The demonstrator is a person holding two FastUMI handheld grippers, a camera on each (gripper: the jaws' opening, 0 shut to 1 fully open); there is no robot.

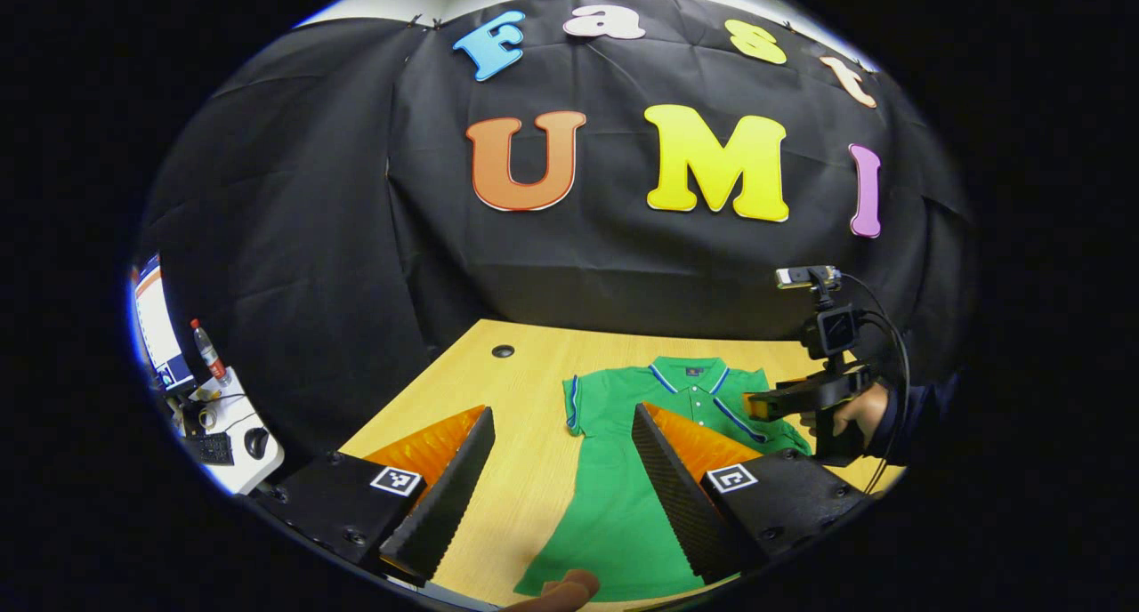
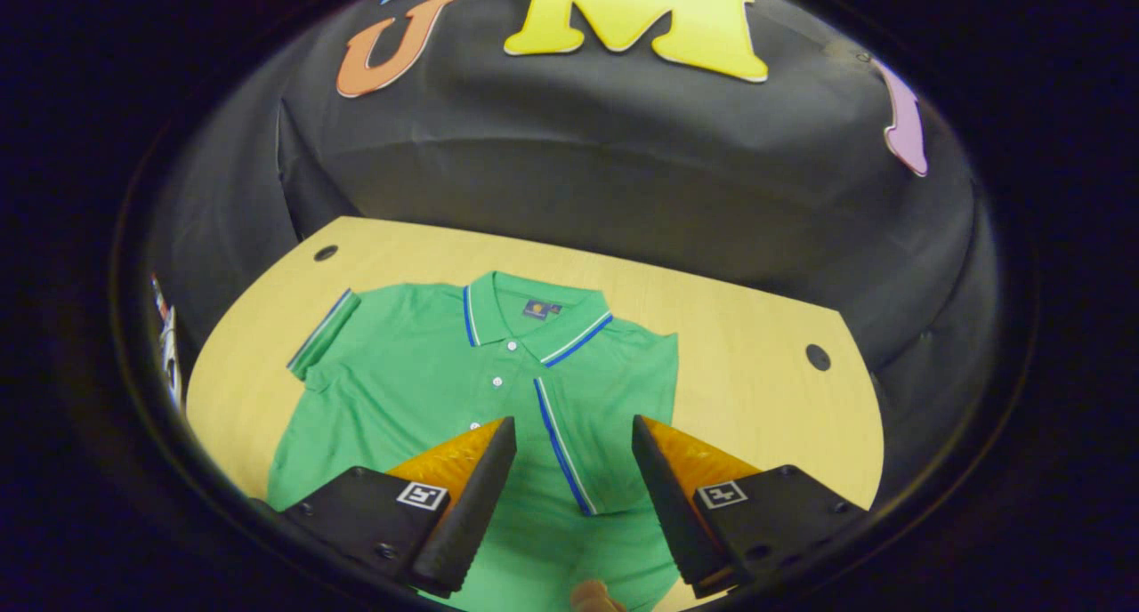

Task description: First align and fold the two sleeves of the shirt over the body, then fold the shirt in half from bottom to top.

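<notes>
A green polo shirt [image 1: 614, 505] with blue-striped collar lies flat, front up, on the wooden table [image 1: 525, 470]. In the right gripper view the shirt [image 2: 400, 390] has one sleeve folded over the body, its striped cuff [image 2: 561, 452] running down between my fingers. The other sleeve [image 2: 325, 332] still lies spread out to the side. My right gripper [image 2: 573, 425] hovers open above the folded sleeve. My left gripper [image 1: 562, 414] is open over the table beside the spread sleeve [image 1: 574, 403]. The right gripper [image 1: 770, 405], held by a hand [image 1: 868, 412], shows over the shirt's far shoulder.
Round cable holes sit in the table [image 2: 756, 390] at the back left [image 2: 326, 253] and right [image 2: 817, 357]. A side desk [image 1: 222, 425] with a bottle, a mouse and a monitor stands off to the left. The black cloth wall closes the back.
</notes>
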